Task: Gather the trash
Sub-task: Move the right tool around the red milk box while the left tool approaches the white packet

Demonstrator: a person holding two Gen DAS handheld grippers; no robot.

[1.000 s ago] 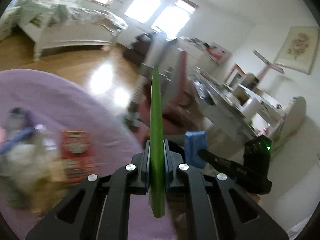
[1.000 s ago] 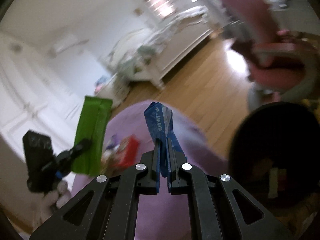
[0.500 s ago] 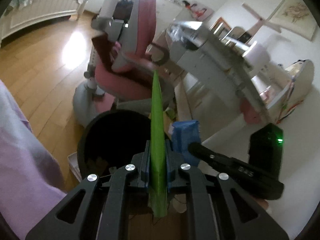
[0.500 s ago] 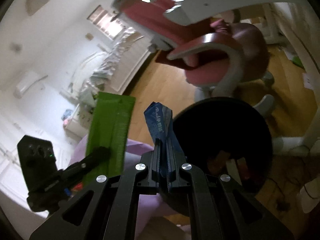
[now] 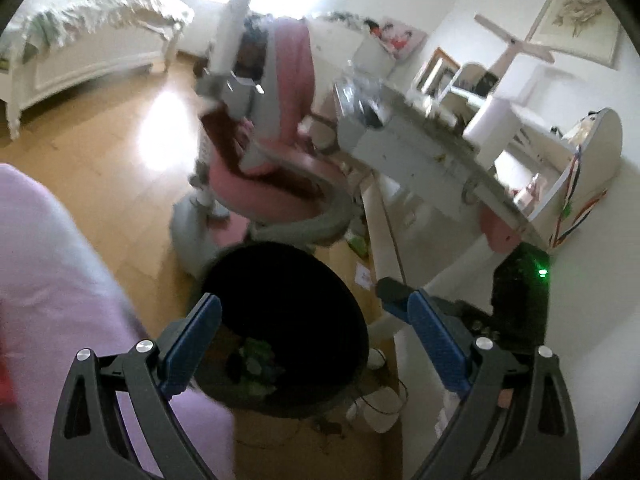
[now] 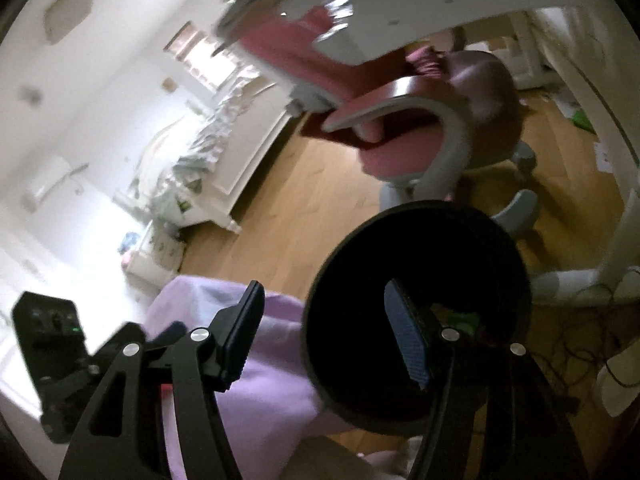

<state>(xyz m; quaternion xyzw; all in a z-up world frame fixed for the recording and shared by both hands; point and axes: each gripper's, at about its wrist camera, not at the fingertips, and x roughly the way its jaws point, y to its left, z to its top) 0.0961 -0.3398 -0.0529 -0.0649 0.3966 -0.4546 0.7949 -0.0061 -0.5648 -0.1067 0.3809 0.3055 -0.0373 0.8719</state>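
Above black trash bin (image 5: pixel 320 280) both grippers angled downward; left gripper (image 5: pixel 316 344) jaws opening wide, nothing between; right gripper (image 6: pixel 324 336) jaws opening, nothing between; green wrapper (image 5: pixel 256 354) seen inside bin; no writing legible; purple bedding (image 6: pixel 264 380) beside bin
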